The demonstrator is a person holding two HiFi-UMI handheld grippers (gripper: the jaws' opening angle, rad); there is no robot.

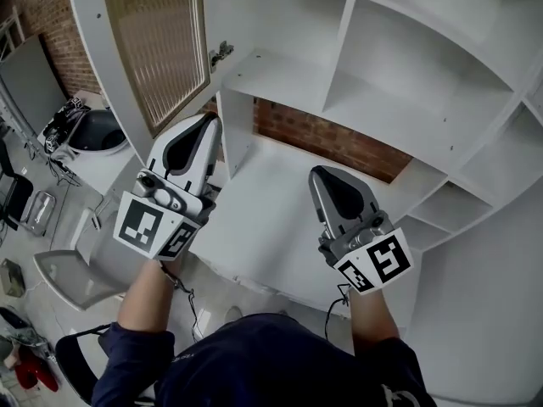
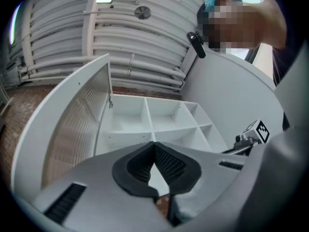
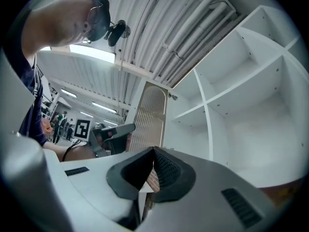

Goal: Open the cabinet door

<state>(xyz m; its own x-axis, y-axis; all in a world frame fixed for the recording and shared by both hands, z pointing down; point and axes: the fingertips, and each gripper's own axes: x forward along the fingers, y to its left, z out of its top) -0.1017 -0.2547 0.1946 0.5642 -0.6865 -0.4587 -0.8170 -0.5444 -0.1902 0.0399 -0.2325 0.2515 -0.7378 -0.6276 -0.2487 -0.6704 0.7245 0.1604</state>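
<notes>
The white cabinet (image 1: 365, 100) has its door (image 1: 157, 41) swung wide to the left; the door has a white frame around a ribbed beige panel. A hinge (image 1: 221, 53) shows on the cabinet's edge beside it. My left gripper (image 1: 208, 121) is shut and empty, just below the door's lower edge and apart from it. My right gripper (image 1: 316, 173) is also shut and empty, in front of the low shelf. In the left gripper view the shut gripper (image 2: 154, 144) faces the door (image 2: 77, 124) and bare compartments. In the right gripper view the gripper (image 3: 153, 150) faces the door (image 3: 150, 115).
A brick wall (image 1: 339, 147) shows through the cabinet's open back. At the left stand a round black-and-white tub (image 1: 97, 130) with cables and a grey chair (image 1: 72, 274). The cabinet's side panel (image 1: 484, 295) rises at the right.
</notes>
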